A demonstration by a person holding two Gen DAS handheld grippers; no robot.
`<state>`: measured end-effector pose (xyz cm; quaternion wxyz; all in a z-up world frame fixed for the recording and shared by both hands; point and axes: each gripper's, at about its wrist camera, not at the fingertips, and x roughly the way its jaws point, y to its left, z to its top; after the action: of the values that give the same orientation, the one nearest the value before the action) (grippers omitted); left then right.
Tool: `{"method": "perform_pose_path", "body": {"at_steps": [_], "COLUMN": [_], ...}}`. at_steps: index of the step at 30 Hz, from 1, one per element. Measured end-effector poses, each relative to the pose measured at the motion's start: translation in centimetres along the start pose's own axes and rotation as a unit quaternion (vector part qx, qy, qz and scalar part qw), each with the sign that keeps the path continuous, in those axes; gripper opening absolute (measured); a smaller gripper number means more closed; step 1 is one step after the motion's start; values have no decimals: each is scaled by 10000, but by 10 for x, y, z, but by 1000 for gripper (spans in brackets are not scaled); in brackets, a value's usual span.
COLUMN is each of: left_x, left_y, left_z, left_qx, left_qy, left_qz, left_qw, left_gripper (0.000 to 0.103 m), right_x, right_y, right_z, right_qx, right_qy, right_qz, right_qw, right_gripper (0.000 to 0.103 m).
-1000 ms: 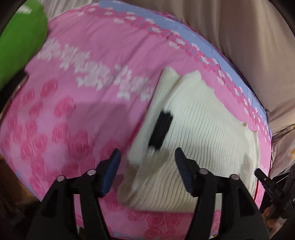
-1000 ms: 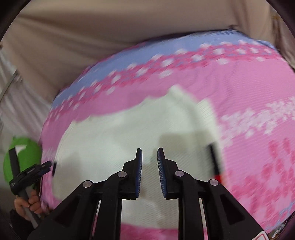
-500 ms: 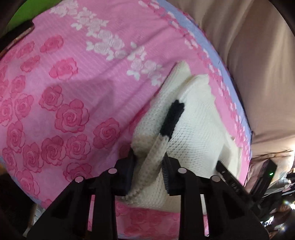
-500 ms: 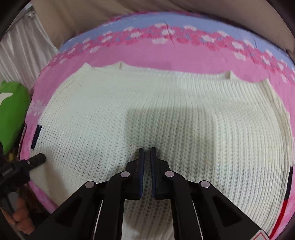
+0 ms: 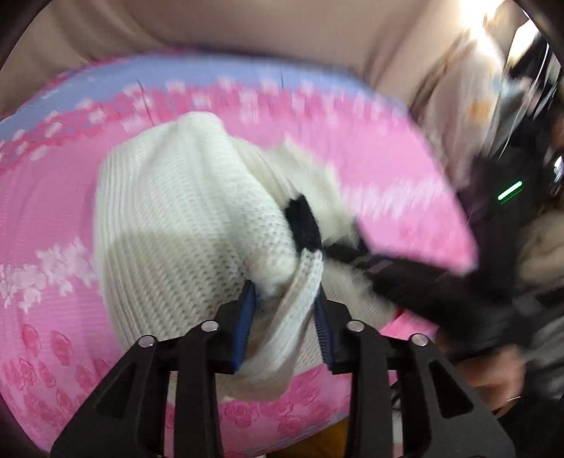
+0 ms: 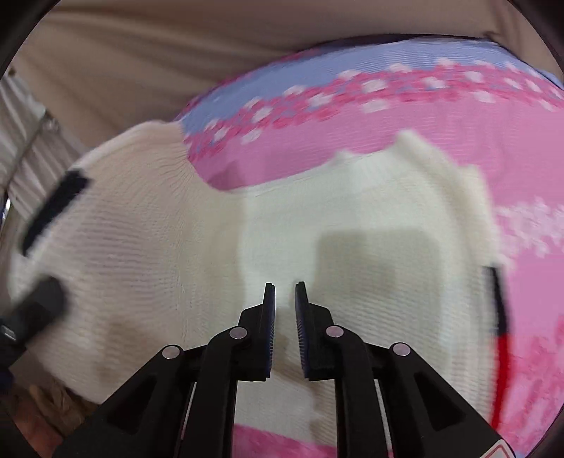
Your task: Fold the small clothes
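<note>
Left gripper (image 5: 283, 319) holds the near-left edge of the cream knit sweater (image 5: 183, 225), a bunched strip of rib between the blue pads (image 5: 246, 317). My log shows these jaws closing and then easing a little wider just now, yet the knit sits pinched between them, so I read it as a grip. The black cuff band (image 5: 303, 225) rides just beyond the fingertips, lifted with the fold.

The sweater lies on the pink rose-print bedspread (image 5: 53, 218), its blue border at the far edge, beige fabric (image 5: 246, 28) beyond. In the right wrist view the raised left portion of the sweater (image 6: 134, 246) arches up and over toward the flat body, blurred, so the fold is plainly in transit.

Right gripper (image 6: 284, 324) hovers low over the middle of the sweater, jaws narrow with a slim gap, nothing between them. I cannot tell whether the tips press the knit down or just hang above it. A second black band (image 6: 495, 292) marks the sweater's right edge, lying flat.

Progress, my judgement: first side fold started, not laid. Left to do: set this flap across the body, smooth it, bring the right side in, then fold lengthwise. Early stage.

Right gripper's body (image 5: 440, 282) shows dark and smeared at right in the left wrist view.
</note>
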<state>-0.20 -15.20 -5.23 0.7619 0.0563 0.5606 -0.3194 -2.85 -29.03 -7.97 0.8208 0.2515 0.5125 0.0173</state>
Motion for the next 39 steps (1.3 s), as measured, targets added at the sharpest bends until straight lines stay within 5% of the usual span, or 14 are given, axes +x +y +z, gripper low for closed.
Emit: {"method": "perform_pose_path", "body": {"at_steps": [2,3,4,5,9,14,19,22,23,25,27,32,37,39], "left_x": [1,-6,-18,-29,-38,-12,3,7,2,-4,-8,-6,7,-12], "left_y": [-3,-2,2,6,28,49,59,71,76,80,81,60,41,39], "left_z": [-12,-16,-21,-26,-38,-87,-105,-100,-99,-97,-96,-94,-84,-82], "left_qx": [-37,-36,-17,7,131,446,149,-294,-528,-677,-676,-217,104,97], "left_qy": [-60,-215,-416,-575,-515,93,-34,-1,-77,-153,-147,-16,287,158], "left_qz": [183,205,361,530,886,974,1001,788,511,404,283,-9,37,-99], "left_qw": [9998,9996,9985,9969,9947,9942,9949,9965,9973,9968,9972,9998,9995,9998], "left_gripper": [41,49,69,74,79,79,76,44,29,21,19,20,27,36], "right_x": [-16,-22,-29,-37,-47,-6,37,54,57,55,38,-46,11,8], "right_y": [-31,-40,-47,-52,-44,-14,17,28,30,38,44,20,-69,-89], "right_z": [-7,-9,-12,-15,-17,6,17,17,17,17,21,28,-7,-13], "right_qx": [207,288,352,374,400,401,179,123,111,-31,-136,-8,456,931], "right_qy": [-20,-24,-45,-121,-289,276,765,995,1002,957,689,-272,564,307], "right_qz": [-267,-327,-367,-367,-106,329,-57,-77,-78,-87,130,504,-449,146], "right_qw": [9994,9990,9987,9986,9987,9983,9969,9949,9949,9954,9974,9984,9964,9951], "right_gripper": [21,22,23,27,55,66,66,66,60,37,20,18,20,22]}}
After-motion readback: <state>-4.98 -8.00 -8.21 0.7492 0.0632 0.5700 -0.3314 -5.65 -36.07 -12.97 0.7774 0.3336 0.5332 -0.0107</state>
